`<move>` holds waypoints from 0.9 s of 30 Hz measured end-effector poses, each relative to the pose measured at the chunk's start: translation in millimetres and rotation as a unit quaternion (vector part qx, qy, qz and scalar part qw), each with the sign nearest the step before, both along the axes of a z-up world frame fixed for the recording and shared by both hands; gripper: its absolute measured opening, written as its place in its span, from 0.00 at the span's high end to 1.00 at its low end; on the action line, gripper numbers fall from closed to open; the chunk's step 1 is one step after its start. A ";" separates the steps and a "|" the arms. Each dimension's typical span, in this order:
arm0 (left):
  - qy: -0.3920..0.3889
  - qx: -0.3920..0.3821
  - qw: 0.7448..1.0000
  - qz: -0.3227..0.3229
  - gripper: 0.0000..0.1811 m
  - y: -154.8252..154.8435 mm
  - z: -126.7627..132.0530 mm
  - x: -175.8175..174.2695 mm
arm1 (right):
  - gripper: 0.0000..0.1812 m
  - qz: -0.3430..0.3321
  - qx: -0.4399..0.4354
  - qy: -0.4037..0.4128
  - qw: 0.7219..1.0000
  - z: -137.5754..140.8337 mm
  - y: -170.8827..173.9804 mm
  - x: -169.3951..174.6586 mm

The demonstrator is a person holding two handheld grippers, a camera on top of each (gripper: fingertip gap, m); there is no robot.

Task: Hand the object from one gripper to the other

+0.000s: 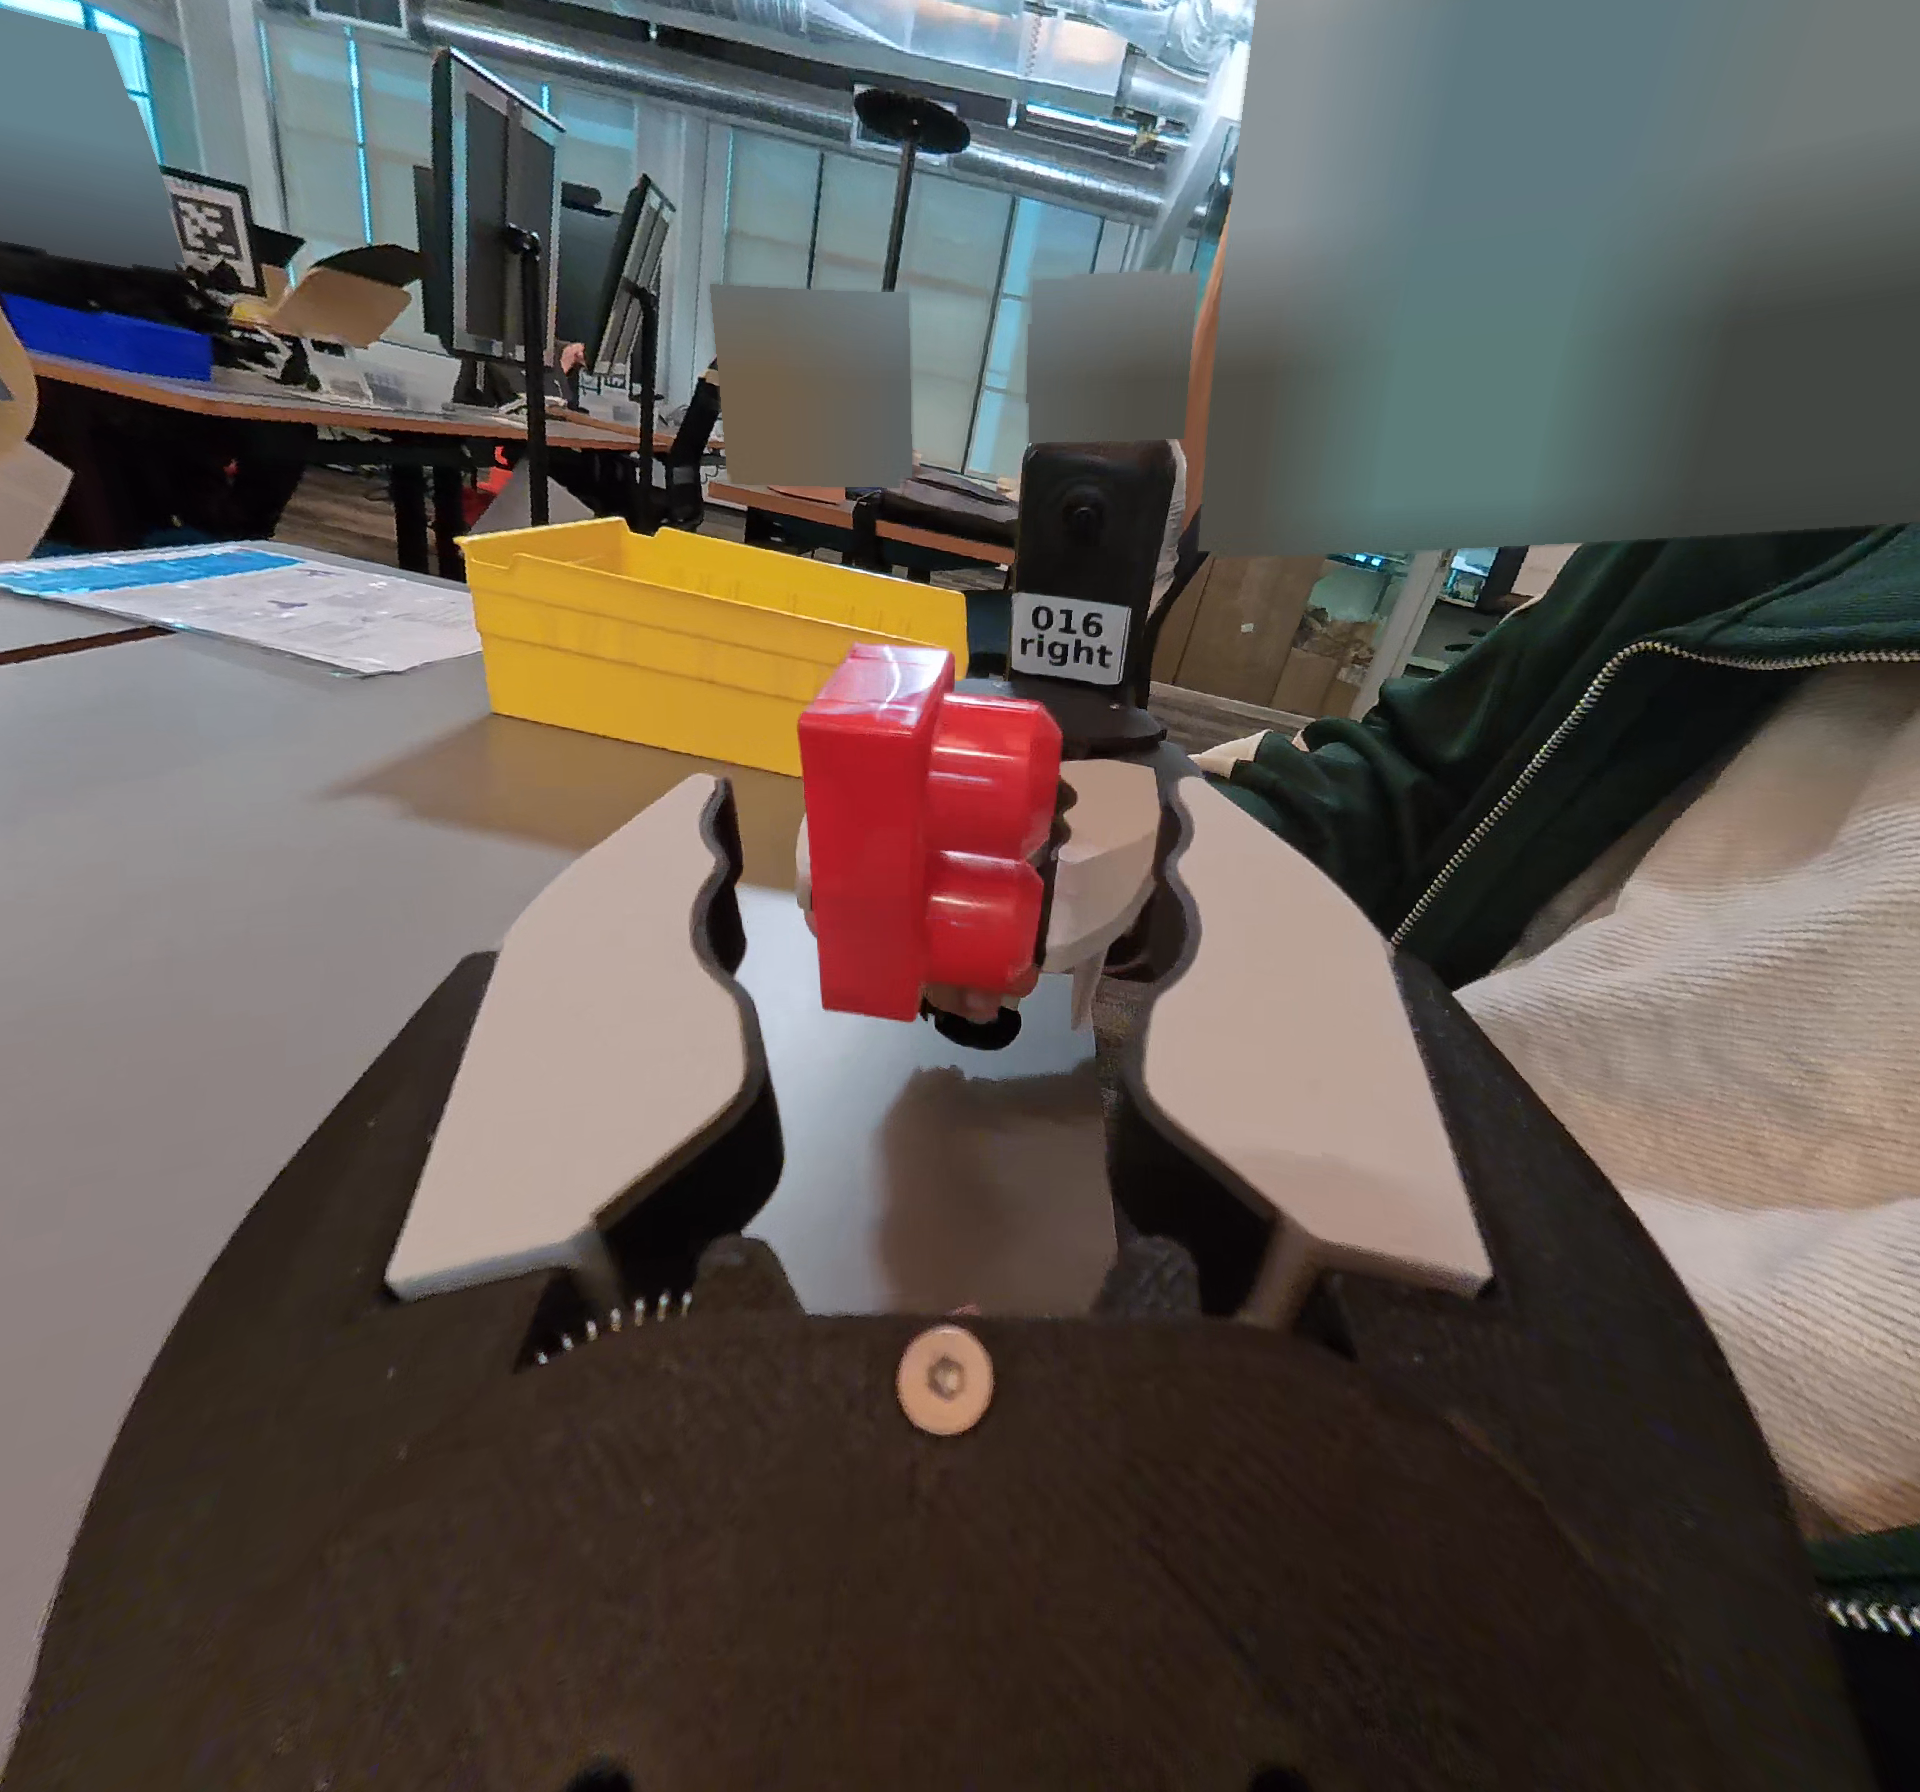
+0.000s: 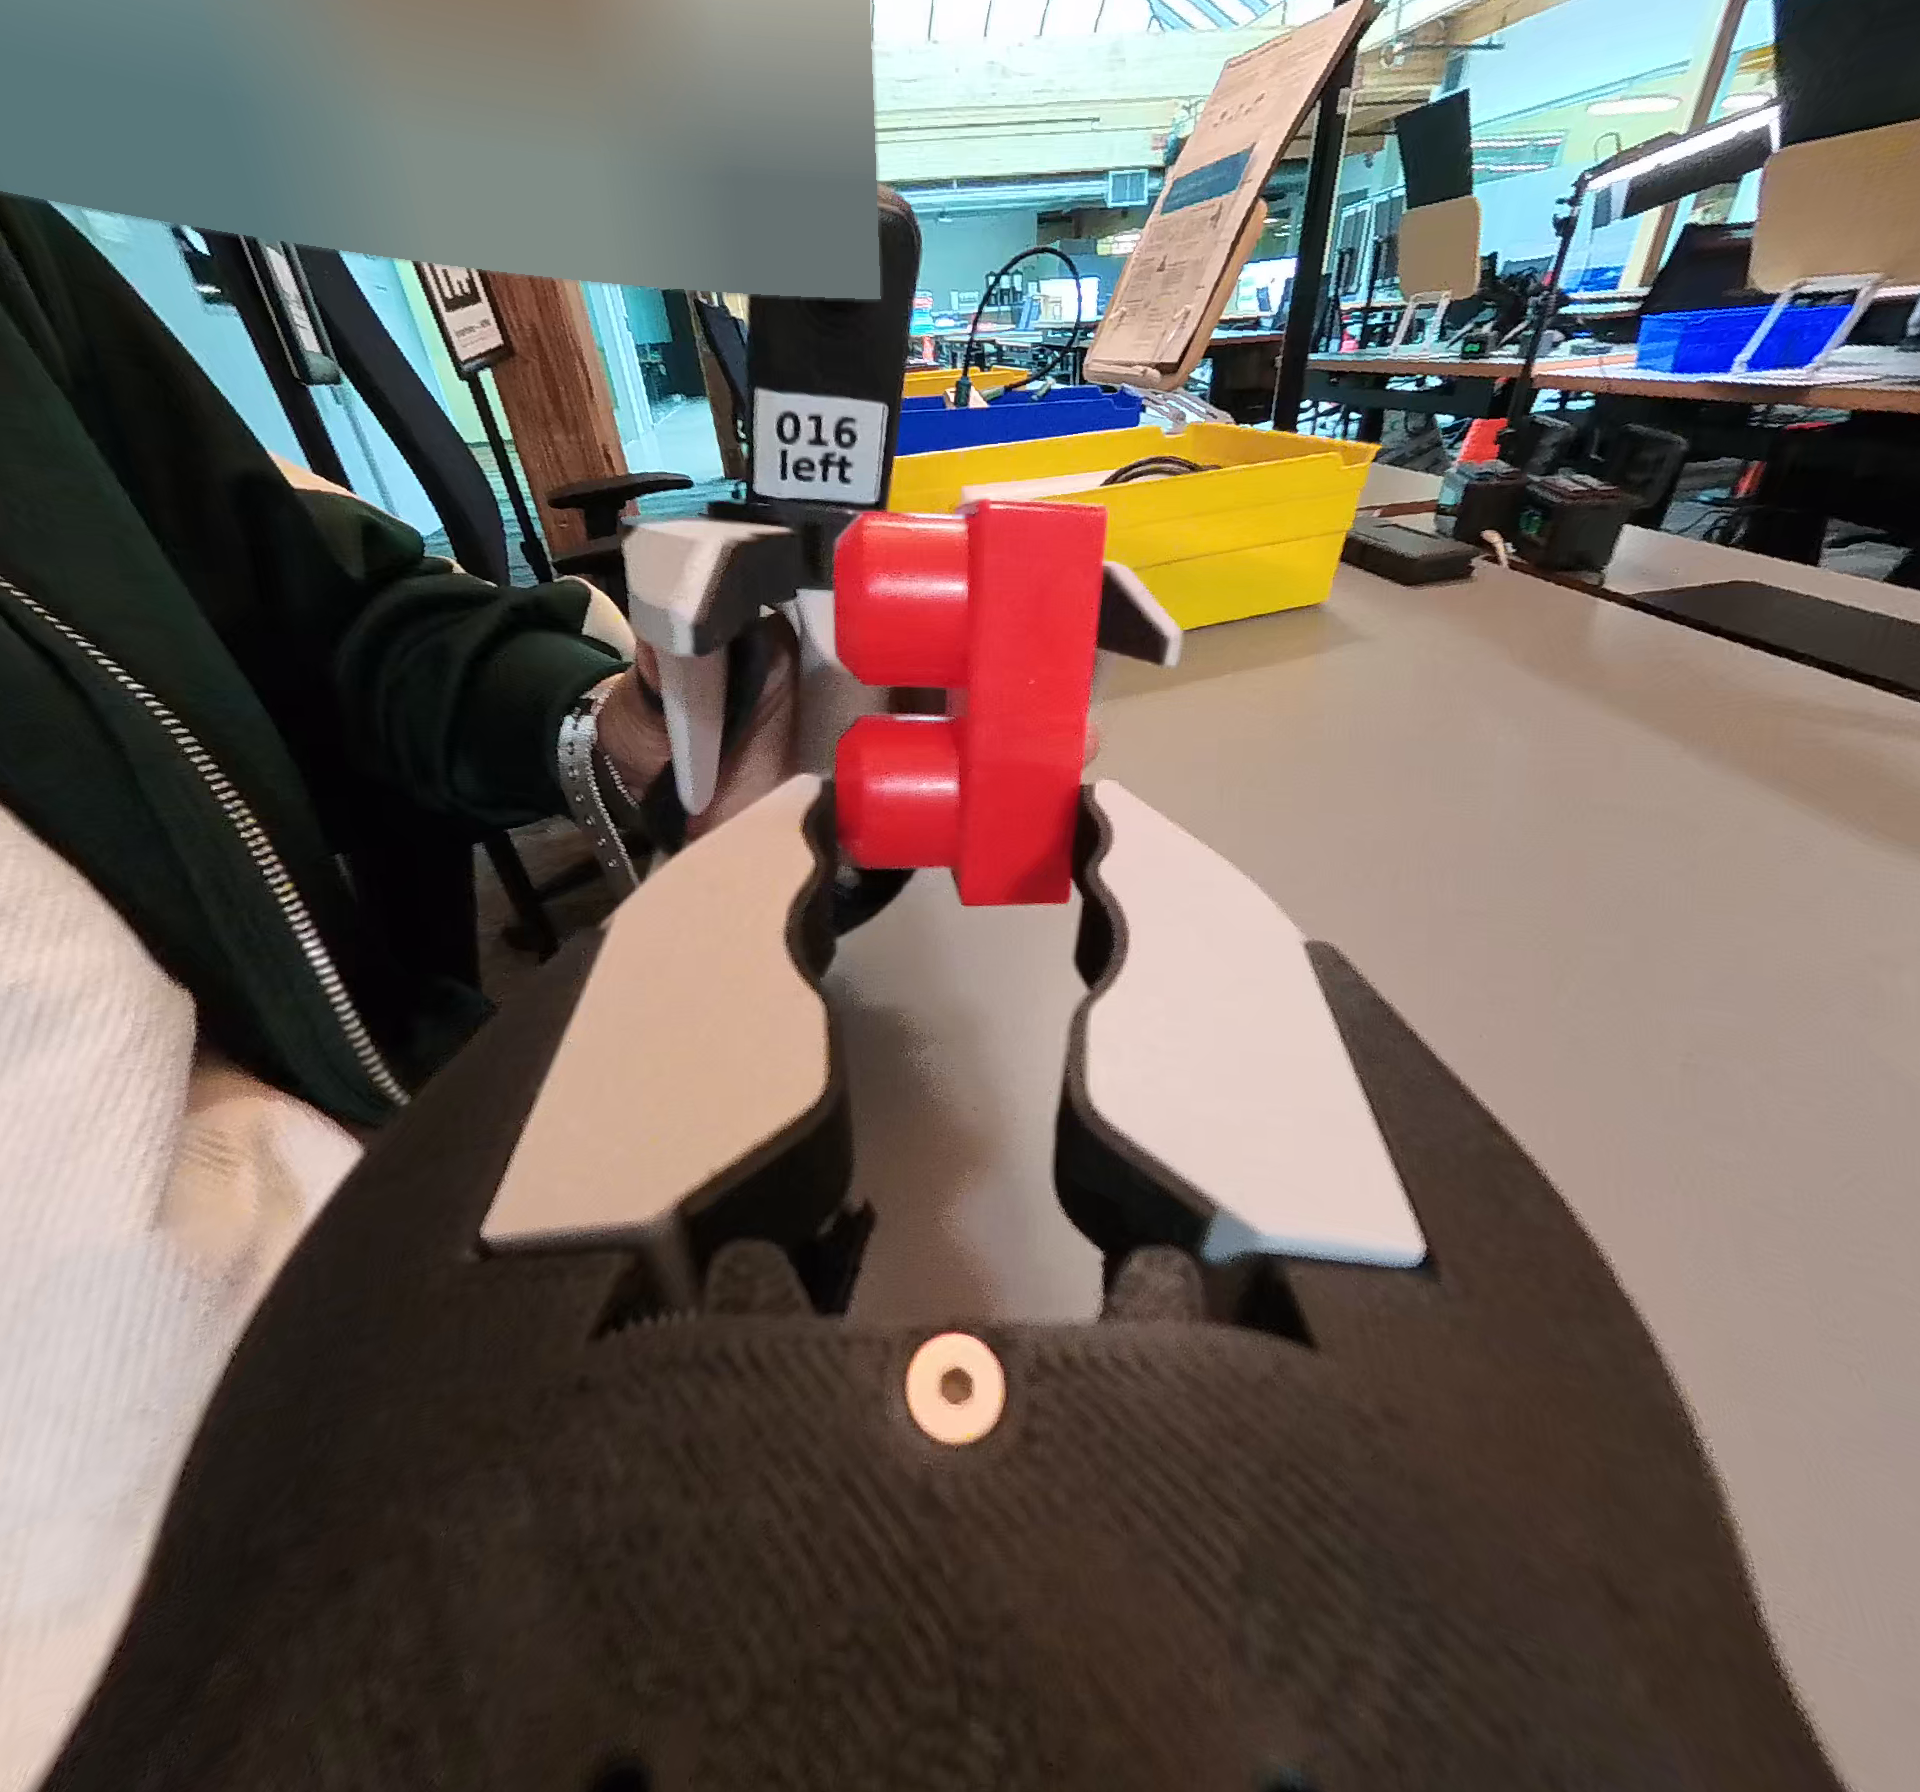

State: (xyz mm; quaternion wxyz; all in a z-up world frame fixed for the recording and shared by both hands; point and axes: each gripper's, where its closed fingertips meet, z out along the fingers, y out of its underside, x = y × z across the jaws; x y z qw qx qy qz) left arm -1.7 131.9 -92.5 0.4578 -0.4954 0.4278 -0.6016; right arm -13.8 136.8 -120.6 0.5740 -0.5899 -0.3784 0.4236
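Note:
A red two-stud brick (image 1: 883,838) hangs in the air above the grey table (image 1: 208,911), studs pointing sideways. My right gripper (image 2: 956,838) is shut on the brick's lower end (image 2: 1023,703); in the left wrist view one of its grey fingers (image 1: 1107,859) shows behind the brick. My left gripper (image 1: 945,797) is open wide, with one tip on each side of the brick and not touching it. In the right wrist view its spread fingers (image 2: 675,599) flank the brick from the far side.
A yellow bin (image 1: 665,641) stands on the table behind the brick, and also shows in the right wrist view (image 2: 1247,537). Papers (image 1: 260,599) lie at the far left. Black devices (image 2: 1538,506) sit beyond the bin. A person's green jacket sleeve (image 1: 1455,786) is close beside the grippers. The tips of both grippers are at nearly the same place.

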 end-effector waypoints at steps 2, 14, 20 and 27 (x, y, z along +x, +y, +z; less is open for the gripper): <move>0.010 -0.004 1.000 0.005 0.56 1.9 -3.6 1.2 | 0.76 -0.016 0.011 -0.020 1.000 -2.4 4.3 4.0; 0.120 -0.236 0.964 0.008 0.61 30.8 -56.5 0.6 | 0.76 -0.198 0.276 -0.474 0.812 -41.1 39.1 47.7; 0.156 -0.224 0.962 0.012 0.70 27.0 -66.3 2.8 | 0.76 -0.205 0.304 -0.553 0.748 -51.9 32.9 36.0; 0.172 -0.221 0.960 0.005 0.76 24.2 -74.9 4.1 | 0.76 -0.204 0.331 -0.584 0.713 -53.7 25.1 24.5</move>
